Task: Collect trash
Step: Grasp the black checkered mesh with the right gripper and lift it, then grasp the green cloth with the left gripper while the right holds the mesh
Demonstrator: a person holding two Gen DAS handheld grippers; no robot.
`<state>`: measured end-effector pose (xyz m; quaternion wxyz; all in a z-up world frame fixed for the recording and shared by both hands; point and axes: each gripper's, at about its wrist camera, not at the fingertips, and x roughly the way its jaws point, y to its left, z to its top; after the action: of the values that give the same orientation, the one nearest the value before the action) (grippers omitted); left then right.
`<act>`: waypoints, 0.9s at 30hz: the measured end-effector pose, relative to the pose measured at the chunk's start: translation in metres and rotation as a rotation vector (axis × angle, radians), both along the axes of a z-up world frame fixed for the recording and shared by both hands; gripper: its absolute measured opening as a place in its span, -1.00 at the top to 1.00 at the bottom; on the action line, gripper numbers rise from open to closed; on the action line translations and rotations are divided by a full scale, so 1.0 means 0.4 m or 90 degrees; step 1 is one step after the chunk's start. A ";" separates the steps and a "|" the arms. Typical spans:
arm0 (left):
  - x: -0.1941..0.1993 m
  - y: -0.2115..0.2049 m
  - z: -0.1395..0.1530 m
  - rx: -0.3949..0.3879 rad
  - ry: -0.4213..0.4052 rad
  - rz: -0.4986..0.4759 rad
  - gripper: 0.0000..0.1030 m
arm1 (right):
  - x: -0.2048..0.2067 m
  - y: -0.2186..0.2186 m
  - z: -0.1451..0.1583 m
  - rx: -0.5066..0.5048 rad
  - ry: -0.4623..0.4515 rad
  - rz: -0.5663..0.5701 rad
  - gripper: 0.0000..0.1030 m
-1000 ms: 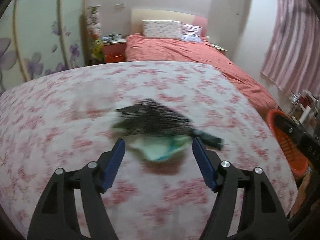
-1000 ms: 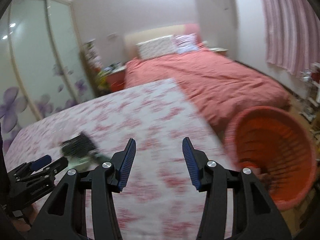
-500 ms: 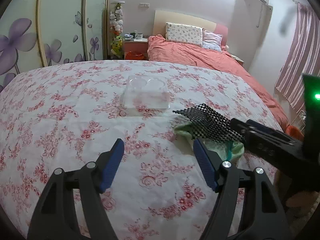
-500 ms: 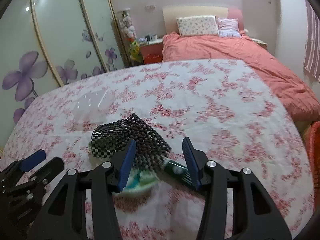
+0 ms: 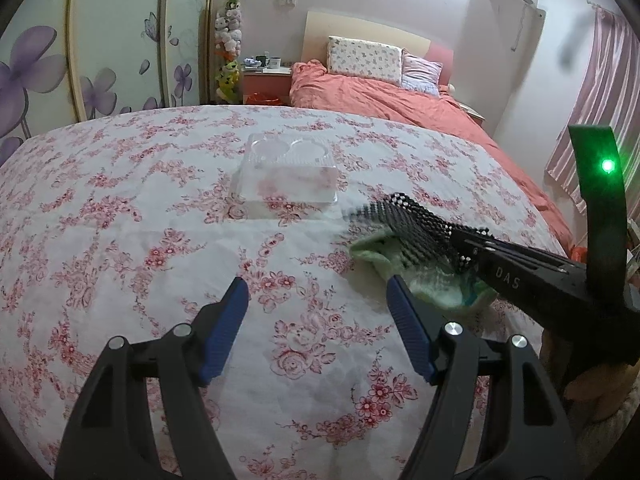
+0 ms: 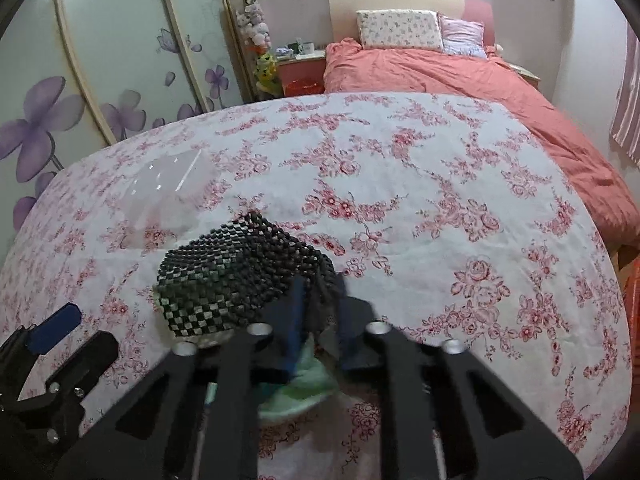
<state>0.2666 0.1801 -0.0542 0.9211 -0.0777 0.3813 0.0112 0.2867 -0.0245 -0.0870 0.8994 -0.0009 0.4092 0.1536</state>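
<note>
A black checkered mesh sheet [image 6: 240, 276] lies on the floral bedspread [image 6: 420, 208], draped over a pale green wrapper [image 6: 308, 380]. My right gripper [image 6: 319, 292] is closing down on the mesh's near edge, and its pads pinch it. The left wrist view shows the same mesh [image 5: 408, 220] and wrapper [image 5: 372, 248] with the right gripper [image 5: 464, 246] coming in from the right. My left gripper [image 5: 316, 284] hovers open over bare bedspread with nothing between its fingers. A clear plastic clamshell box [image 5: 288, 176] sits farther back.
An orange basket [image 6: 634, 300] shows at the bedspread's right edge. A second bed with a salmon quilt [image 6: 460, 76] lies beyond, with a nightstand [image 6: 300, 68] beside it. Flowered wardrobe doors [image 6: 100, 80] run along the left.
My right gripper swung left from the orange basket to the mesh and closed on it. The left gripper shifted left off the mesh and stayed open.
</note>
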 end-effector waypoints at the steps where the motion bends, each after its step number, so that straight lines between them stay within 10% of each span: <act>1: 0.000 -0.002 -0.001 0.000 0.000 -0.001 -0.37 | -0.002 0.001 0.002 0.000 -0.005 0.002 0.88; 27: 0.018 -0.159 -0.003 0.004 0.017 -0.076 -0.37 | -0.093 -0.266 0.123 0.060 -0.156 -0.173 0.90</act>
<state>0.2739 0.1165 -0.0554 0.9153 -0.0519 0.3972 -0.0418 0.2493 -0.1310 -0.0376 0.9542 0.0774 0.2850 0.0487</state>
